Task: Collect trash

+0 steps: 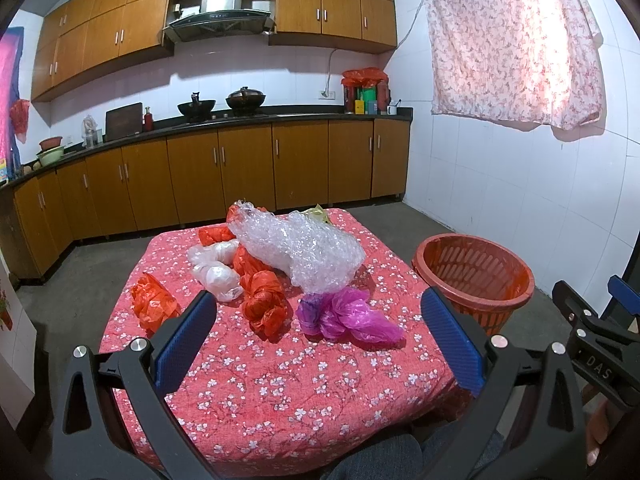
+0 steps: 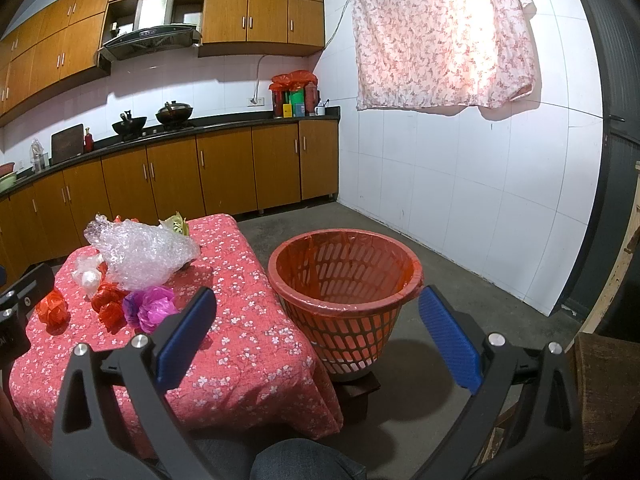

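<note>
Crumpled trash lies on a low table under a red floral cloth (image 1: 280,380): a big wad of bubble wrap (image 1: 304,252), a white bag (image 1: 216,272), orange-red bags (image 1: 264,304) (image 1: 154,304) and a purple-pink bag (image 1: 348,318). My left gripper (image 1: 316,312) is open above the near side of the table, nothing between its blue pads. A red slotted basket (image 2: 344,280) lined with a red bag stands on the floor right of the table. My right gripper (image 2: 316,312) is open just in front of it. The bubble wrap (image 2: 140,256) and purple-pink bag (image 2: 154,306) also show there.
Brown kitchen cabinets and a dark counter (image 1: 240,120) with woks run along the far wall. A floral curtain (image 1: 512,44) hangs on the white tiled wall at right. Bare concrete floor (image 2: 460,272) surrounds the table. A person's knee (image 2: 296,460) is below the right gripper.
</note>
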`<state>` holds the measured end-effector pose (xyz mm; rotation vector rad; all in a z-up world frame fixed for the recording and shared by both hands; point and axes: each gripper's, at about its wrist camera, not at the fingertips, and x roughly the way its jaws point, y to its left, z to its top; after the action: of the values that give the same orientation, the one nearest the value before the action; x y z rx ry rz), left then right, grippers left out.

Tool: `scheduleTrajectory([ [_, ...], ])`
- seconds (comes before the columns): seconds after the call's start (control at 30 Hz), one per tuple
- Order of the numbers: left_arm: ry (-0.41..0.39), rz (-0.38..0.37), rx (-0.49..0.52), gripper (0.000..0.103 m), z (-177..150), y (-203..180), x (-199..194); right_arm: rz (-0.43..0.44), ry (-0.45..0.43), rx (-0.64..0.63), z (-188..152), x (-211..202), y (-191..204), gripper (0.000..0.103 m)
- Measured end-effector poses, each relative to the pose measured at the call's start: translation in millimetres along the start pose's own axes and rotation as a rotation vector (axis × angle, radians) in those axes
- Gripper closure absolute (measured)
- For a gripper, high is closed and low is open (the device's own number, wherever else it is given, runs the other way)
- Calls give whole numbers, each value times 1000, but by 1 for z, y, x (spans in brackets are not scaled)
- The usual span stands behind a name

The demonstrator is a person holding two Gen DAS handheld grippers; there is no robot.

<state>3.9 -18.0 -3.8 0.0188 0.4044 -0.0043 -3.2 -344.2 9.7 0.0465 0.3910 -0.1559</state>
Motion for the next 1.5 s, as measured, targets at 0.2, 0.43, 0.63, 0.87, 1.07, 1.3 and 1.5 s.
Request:
scheduleTrajectory([
  [0.2,2,1,-1,2,0,-5,2,0,0,0,-1,0,1,4],
  [0.43,3,0,-1,2,-1,-10,3,0,1,0,-1,1,1,4],
  [0.63,3,1,-1,2,-1,-14,4,0,1,0,-1,1,1,4],
  [0.87,5,0,-1,2,-2,-20,6,0,2,0,-2,2,2,4],
  [1.07,6,0,-1,2,-2,-24,7,-1,2,0,-2,2,2,4],
  [1.3,7,0,-1,2,-3,-30,9,0,3,0,-3,3,3,4],
  [1.5,9,2,-3,2,-3,-34,10,4,7,-2,-4,5,5,4],
])
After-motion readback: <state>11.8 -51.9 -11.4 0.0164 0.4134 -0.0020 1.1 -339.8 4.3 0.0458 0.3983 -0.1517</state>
